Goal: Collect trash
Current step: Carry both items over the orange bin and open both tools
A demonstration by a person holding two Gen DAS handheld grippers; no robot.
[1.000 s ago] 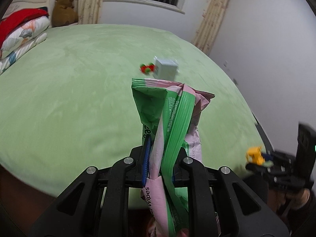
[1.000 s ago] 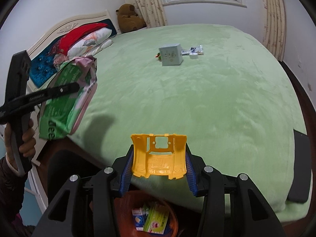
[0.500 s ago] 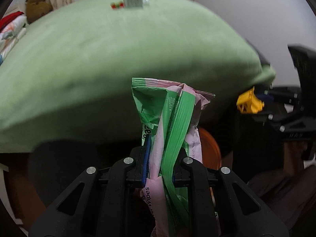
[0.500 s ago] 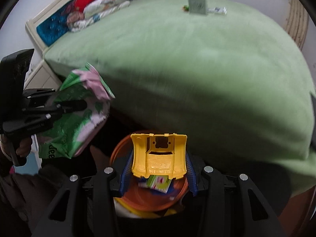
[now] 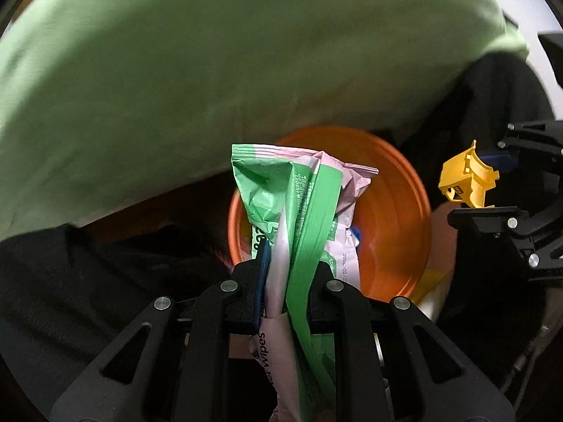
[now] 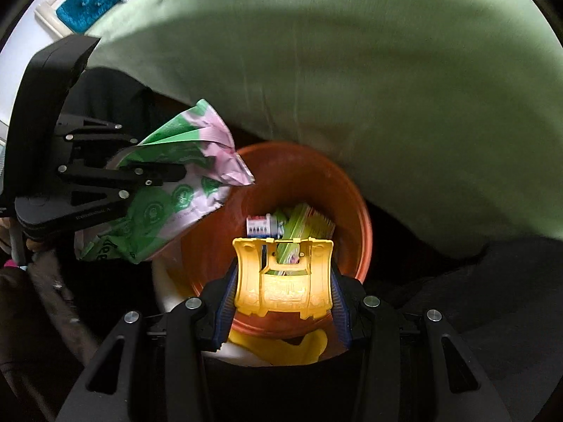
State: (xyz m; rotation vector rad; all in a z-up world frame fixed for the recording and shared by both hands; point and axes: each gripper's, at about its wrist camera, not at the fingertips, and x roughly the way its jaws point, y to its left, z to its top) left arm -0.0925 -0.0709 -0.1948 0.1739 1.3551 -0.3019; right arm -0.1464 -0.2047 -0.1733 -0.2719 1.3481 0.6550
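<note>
My left gripper (image 5: 286,263) is shut on a crumpled green and pink wipes packet (image 5: 302,204), which hangs over the orange bin (image 5: 387,211) below. In the right wrist view the same packet (image 6: 176,190) sits at the bin's left rim, clamped by the left gripper (image 6: 158,176). My right gripper (image 6: 283,281) is shut on a yellow plastic piece (image 6: 283,281) directly above the orange bin (image 6: 299,176), which holds several wrappers and a small box. The yellow piece (image 5: 466,179) also shows at the right of the left wrist view, to the bin's right.
The green bed cover (image 6: 352,70) overhangs the bin from behind and fills the upper half of both views. Dark clothing of the person (image 5: 88,281) lies to the left. A pale and yellow object (image 6: 281,348) sits under the bin's near edge.
Both grippers have dropped from above the bed and tipped downward toward the bin. The bin has come into view beneath the packet and the yellow piece, both gripped as before.
</note>
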